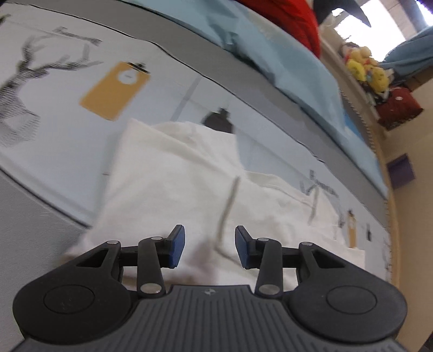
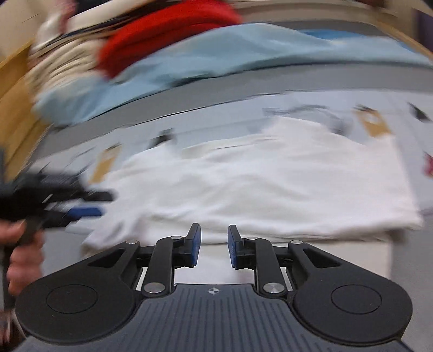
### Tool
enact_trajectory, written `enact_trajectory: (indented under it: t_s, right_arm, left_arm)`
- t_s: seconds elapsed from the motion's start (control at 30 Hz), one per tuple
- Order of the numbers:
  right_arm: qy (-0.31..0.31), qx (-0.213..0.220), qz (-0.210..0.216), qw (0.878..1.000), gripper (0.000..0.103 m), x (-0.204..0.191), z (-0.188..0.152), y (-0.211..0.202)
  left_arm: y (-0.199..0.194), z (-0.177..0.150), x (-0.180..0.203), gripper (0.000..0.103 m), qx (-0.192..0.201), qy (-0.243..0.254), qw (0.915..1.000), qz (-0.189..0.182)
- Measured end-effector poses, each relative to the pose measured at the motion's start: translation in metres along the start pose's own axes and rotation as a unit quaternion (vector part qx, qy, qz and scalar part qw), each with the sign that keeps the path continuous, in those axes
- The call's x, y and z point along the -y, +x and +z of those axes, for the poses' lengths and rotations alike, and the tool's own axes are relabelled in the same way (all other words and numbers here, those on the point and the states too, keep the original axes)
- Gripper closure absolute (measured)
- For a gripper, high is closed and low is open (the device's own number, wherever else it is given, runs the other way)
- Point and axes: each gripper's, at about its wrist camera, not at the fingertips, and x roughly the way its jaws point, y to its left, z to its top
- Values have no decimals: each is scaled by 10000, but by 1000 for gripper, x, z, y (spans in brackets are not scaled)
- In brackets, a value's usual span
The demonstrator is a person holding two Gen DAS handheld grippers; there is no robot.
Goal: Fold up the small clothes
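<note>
A white folded garment (image 1: 176, 184) lies on a pale printed mat (image 1: 54, 113). My left gripper (image 1: 209, 250) is open and empty, just above the garment's near edge. In the right wrist view the same white garment (image 2: 257, 184) lies spread across the mat. My right gripper (image 2: 213, 246) is open and empty at its near edge. The left gripper (image 2: 84, 211) shows at the left of that view, held by a hand, at the garment's left end. The right wrist view is blurred.
A light blue cloth (image 1: 284, 62) and a red cloth (image 1: 292, 19) lie at the back, beyond a grey band. The same blue cloth (image 2: 189, 62) and red cloth (image 2: 162, 35) show in the right wrist view. A shelf with yellow items (image 1: 365, 70) stands at the right.
</note>
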Motion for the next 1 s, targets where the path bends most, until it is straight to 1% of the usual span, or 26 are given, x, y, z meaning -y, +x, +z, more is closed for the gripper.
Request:
enact_trajectory:
  t_s: [0.03, 0.1, 0.23, 0.3, 0.37, 0.43, 0.5, 0.53, 0.57, 0.63, 0.67, 0.7, 0.73, 0.77, 0.8, 0.83, 0.87, 0.9, 0.97, 1.0]
  right_arm:
    - [156, 62, -117, 9998, 80, 9, -1, -2]
    - [483, 221, -342, 9980, 80, 26, 0, -9]
    - [1156, 585, -698, 9891, 79, 56, 7, -20]
    - [1524, 762, -891, 9813, 79, 72, 11, -27]
    - [1837, 940, -1061, 9727, 79, 88, 15, -32]
    - [2061, 1091, -1197, 9650, 79, 100, 19, -34]
    - [2271, 1251, -1341, 9564, 79, 113, 22, -34]
    - [2364, 1303, -1400, 9527, 79, 117, 22, -35]
    - [2455, 1346, -1453, 9490, 79, 122, 22, -35]
    - [2623, 1391, -1541, 9424, 79, 128, 22, -33]
    - [2693, 1381, -1571, 9401, 79, 131, 21, -32]
    - [2751, 1350, -1577, 9388, 78, 133, 21, -31]
    - [2784, 1316, -1559, 9385, 78, 134, 20, -28]
    - [2811, 1273, -1526, 9389, 78, 135, 19, -24]
    - [2842, 1211, -1490, 9393, 78, 135, 18, -20]
    - [2870, 1148, -1453, 9399, 77, 135, 17, -16]
    - [2892, 1062, -1402, 9410, 76, 134, 16, -12]
    - [2908, 943, -1337, 9427, 75, 133, 15, -7]
    - [2966, 722, -1240, 9442, 71, 131, 12, 3]
    - [3038, 614, -1199, 9432, 70, 132, 10, 8]
  left_arm:
    - [7, -1, 2, 59, -18, 25, 10000, -82]
    - [19, -5, 9, 59, -63, 126, 9999, -98]
    - [44, -13, 19, 59, -173, 306, 9994, 61]
    - [52, -16, 23, 64, -199, 446, 9986, 192]
    - [56, -19, 28, 96, -205, 683, 9972, 227]
    - [48, -20, 34, 96, -35, 992, 9944, 362]
    - [29, -15, 31, 97, 183, 955, 9946, 365]
    - [18, -11, 28, 97, 295, 857, 9947, 490]
    - [4, -8, 21, 97, 465, 737, 9930, 797]
    - [-18, -3, 1, 97, 798, 439, 9856, 1421]
    - [-22, -1, -10, 96, 834, 285, 9818, 1680]
    - [-21, 1, -20, 96, 721, 190, 9797, 1861]
    - [-16, 3, -28, 95, 512, 145, 9807, 1883]
    - [-13, 4, -34, 92, 378, 43, 9829, 1800]
    - [-14, 3, -39, 92, 375, -98, 9827, 1811]
    - [-17, 3, -39, 93, 449, -124, 9805, 1911]
    - [-20, 3, -37, 90, 536, -68, 9791, 1961]
    - [-23, 4, -35, 90, 618, -43, 9794, 1924]
    - [-27, 5, -36, 90, 714, -197, 9843, 1602]
    - [-26, 7, -37, 90, 682, -253, 9870, 1436]
